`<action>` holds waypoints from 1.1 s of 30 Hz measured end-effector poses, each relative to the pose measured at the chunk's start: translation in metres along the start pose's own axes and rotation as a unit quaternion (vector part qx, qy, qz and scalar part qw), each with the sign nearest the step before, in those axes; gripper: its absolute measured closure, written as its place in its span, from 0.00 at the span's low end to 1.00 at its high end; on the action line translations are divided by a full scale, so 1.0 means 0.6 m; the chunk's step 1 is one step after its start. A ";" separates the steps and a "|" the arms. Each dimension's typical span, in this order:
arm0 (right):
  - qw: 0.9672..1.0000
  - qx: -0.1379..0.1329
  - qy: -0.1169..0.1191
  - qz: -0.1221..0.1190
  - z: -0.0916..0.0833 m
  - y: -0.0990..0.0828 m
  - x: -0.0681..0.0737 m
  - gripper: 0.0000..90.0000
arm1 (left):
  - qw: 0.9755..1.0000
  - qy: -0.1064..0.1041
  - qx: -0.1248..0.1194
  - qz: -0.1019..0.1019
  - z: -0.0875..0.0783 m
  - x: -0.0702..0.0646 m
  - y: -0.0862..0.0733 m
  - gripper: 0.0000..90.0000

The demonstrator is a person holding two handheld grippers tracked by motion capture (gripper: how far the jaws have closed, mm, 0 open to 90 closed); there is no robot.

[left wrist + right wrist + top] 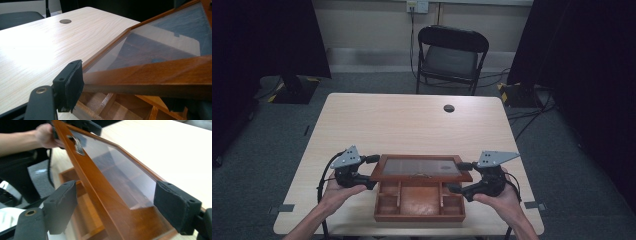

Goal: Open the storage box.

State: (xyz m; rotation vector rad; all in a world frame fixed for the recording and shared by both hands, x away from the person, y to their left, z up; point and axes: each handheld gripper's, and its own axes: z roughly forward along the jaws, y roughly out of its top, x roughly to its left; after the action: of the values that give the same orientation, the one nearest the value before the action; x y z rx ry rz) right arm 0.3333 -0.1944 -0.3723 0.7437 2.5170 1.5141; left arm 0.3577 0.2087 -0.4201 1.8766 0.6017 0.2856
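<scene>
**Glass lid half-raised over wooden box, a gripper at each end**

Wooden box (419, 202) sits at near edge of pale wood counter (412, 120), centred btwn the person's hands; its glass-paned lid (422, 168) is tilted up off the base, hinged along the far side, front rail w/ small metal clasp (421, 175) lifted; compartments show below the raised front edge, with dividers either side of a wider middle bay.

Left gripper (371, 172) is at lid's left end; left gripper view shows one padded finger (71, 83) touching the front rail's corner, other finger hidden under the rail, so can't tell if it pinches the lid.

Right gripper (458, 177) is at lid's right end; right gripper view shows fingers (176, 206) spread wide, lid's right end standing in the gap btwn them, touching neither pad; the left hand (46, 136) and its gripper show at the lid's far end.

Beyond: round cable hole (449, 108) near counter's far edge; black folding chair (451, 57) behind it; grey carpet floor, cables trailing at right.
</scene>
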 end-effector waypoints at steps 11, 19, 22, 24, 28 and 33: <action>0.999 -0.005 -0.041 0.015 0.008 0.002 -0.037 0.28 | 1.000 0.004 -0.007 -0.004 0.003 0.009 0.022 0.28; 0.998 -0.039 -0.048 0.021 0.007 0.005 -0.055 0.45 | 1.000 -0.002 -0.011 -0.010 0.007 0.019 0.033 0.37; 0.998 -0.041 -0.046 0.017 0.005 0.009 -0.057 0.50 | 1.000 -0.003 -0.013 -0.017 0.010 0.019 0.038 0.39; 0.998 -0.044 -0.047 0.015 0.006 0.014 -0.060 0.51 | 1.000 0.000 -0.011 -0.017 0.011 0.020 0.043 0.40; 0.998 -0.050 -0.046 0.021 0.008 0.023 -0.069 0.52 | 1.000 0.003 -0.018 -0.016 0.013 0.025 0.050 0.45; 0.998 -0.052 -0.040 0.025 0.014 0.032 -0.080 0.52 | 1.000 0.000 -0.018 -0.024 0.017 0.031 0.054 0.51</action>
State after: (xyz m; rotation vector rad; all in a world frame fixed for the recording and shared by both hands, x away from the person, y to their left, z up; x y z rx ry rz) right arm 0.3849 -0.2024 -0.3673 0.8392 2.3594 1.5822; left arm 0.3868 0.2011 -0.3956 1.8253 0.6379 0.2629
